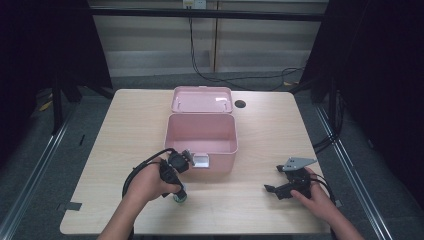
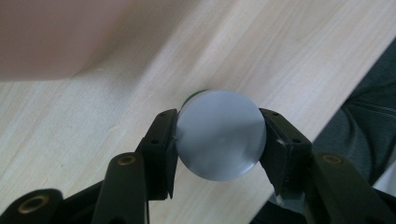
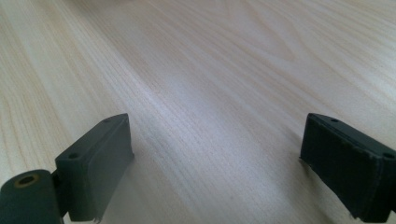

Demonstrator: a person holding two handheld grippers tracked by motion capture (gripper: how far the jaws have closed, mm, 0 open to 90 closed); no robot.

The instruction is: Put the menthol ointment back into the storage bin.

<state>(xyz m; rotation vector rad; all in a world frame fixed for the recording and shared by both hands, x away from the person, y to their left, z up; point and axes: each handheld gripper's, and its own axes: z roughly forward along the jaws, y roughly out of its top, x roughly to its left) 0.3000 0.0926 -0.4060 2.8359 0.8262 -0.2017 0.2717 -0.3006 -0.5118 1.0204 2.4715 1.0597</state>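
Nearest the person, the left gripper (image 2: 218, 144) is clamped on a small round grey-topped, green-edged container (image 2: 219, 134), jaws pressing its sides, low over the pale wooden table (image 1: 260, 130). It looks held that way for lifting. The right gripper (image 3: 219, 163) rests with jaws apart above bare tabletop, probably waiting. Beyond stands the open pink plastic box (image 1: 201, 134), its lid (image 1: 202, 99) tipped back, perhaps the container's destination.
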